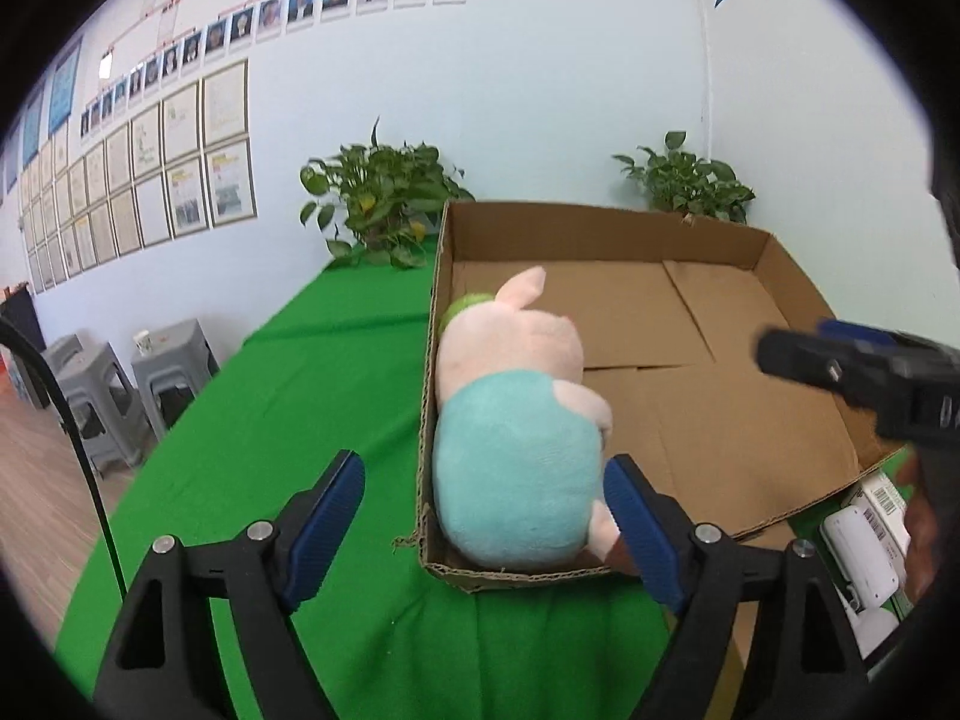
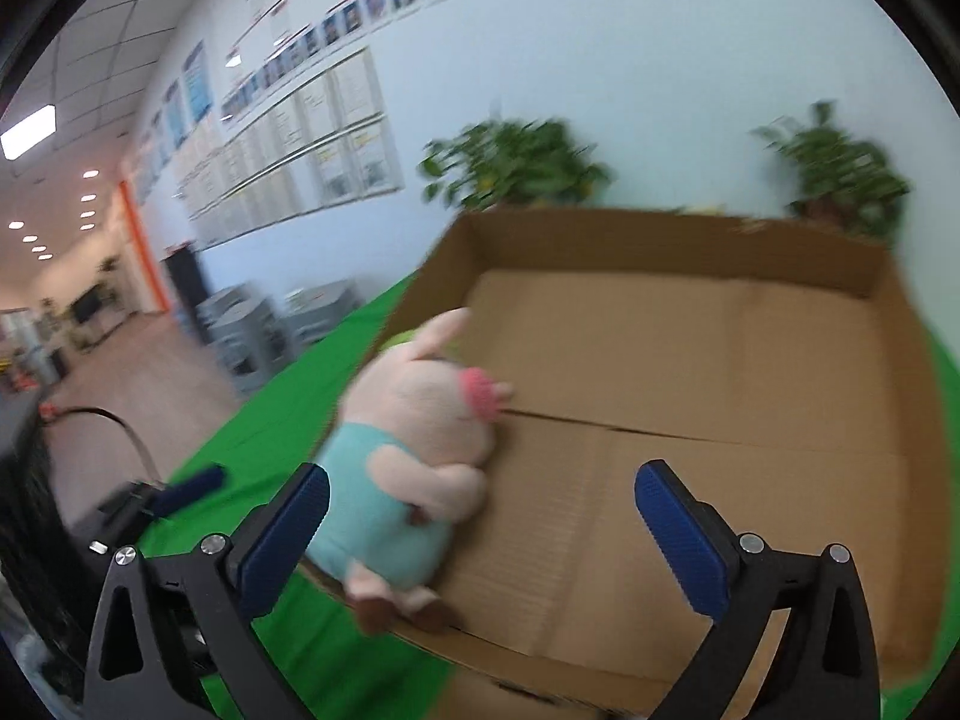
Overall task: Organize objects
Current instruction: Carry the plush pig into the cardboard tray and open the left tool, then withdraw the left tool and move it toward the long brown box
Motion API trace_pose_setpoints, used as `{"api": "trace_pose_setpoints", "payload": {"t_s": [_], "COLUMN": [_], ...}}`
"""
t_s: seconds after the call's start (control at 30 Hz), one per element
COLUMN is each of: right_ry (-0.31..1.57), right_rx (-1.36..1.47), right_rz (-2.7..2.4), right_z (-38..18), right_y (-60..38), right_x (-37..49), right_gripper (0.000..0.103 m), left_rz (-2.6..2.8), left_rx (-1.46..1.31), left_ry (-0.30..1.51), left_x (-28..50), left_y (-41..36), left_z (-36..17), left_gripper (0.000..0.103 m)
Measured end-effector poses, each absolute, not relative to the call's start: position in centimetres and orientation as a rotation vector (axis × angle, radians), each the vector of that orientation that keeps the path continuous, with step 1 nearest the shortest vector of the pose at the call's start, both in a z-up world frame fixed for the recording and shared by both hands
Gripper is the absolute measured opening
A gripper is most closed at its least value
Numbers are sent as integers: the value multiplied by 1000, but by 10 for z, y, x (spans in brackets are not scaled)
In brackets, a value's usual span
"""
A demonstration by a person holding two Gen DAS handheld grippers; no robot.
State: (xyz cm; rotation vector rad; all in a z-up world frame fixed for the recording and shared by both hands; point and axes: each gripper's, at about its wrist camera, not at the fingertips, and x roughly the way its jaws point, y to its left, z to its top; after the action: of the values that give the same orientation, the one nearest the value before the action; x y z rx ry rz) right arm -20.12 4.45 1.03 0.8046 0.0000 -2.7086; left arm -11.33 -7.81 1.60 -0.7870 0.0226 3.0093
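A pink plush pig in a teal dress lies on its side in the near left corner of a shallow cardboard box, against the left wall. My left gripper is open just before that corner. One finger is outside the box wall; the other is by the pig's right side, and neither pad presses on it. In the right wrist view my right gripper stands wide open over the box's near edge with nothing between its fingers. There the pig lies just beyond its left finger.
The box rests on a green-covered table. Two potted plants stand behind it by the wall. White packets with barcodes lie to the right of the box. Grey stools stand on the floor to the left.
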Motion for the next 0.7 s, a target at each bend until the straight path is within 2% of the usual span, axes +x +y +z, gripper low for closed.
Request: {"api": "trace_pose_setpoints", "payload": {"t_s": [0.1, 0.23, 0.3, 0.37, 0.4, 0.43, 0.47, 0.57, 0.6, 0.63, 0.67, 0.7], "right_ry": [65, 26, 28, 6, -17, -27, -25, -30, -11, 8, 19, 27], "right_rx": [764, 730, 752, 782, 797, 807, 809, 812, 817, 823, 822, 813], "right_rz": [-2825, -2896, -2926, -2941, -2939, -2943, -2953, -2966, -2975, -2983, -2990, -2994], "right_z": [10, 9, 5, 4, 2, 0, 0, -3, -3, -3, -4, -3], "right_y": [90, 129, 147, 164, 173, 181, 188, 203, 205, 206, 205, 207], "right_x": [-163, -116, -99, -86, -78, -71, -63, -44, -40, -38, -37, -34], "right_gripper": [103, 101, 85, 54, 46, 31, 23, 23, 25, 37, 66, 85], "left_rz": [3007, 2972, 2969, 2967, 2961, 2960, 2964, 3030, 3055, 3067, 3067, 3068], "left_rx": [-776, -769, -760, -748, -769, -789, -784, -689, -657, -643, -634, -613], "left_ry": [35, -39, -49, -29, -14, -10, -25, 0, 23, 37, 33, 10], "left_x": [-110, -104, -100, -96, -95, -96, -94, -80, -76, -72, -70, -67], "left_y": [-68, -57, -50, -38, -34, -30, -27, -17, -13, -9, -6, -5], "left_z": [21, 25, 28, 30, 30, 29, 29, 34, 37, 39, 41, 44], "left_gripper": [82, 82, 80, 47, 11, 3, 3, 3, 15, 51, 75, 101]}}
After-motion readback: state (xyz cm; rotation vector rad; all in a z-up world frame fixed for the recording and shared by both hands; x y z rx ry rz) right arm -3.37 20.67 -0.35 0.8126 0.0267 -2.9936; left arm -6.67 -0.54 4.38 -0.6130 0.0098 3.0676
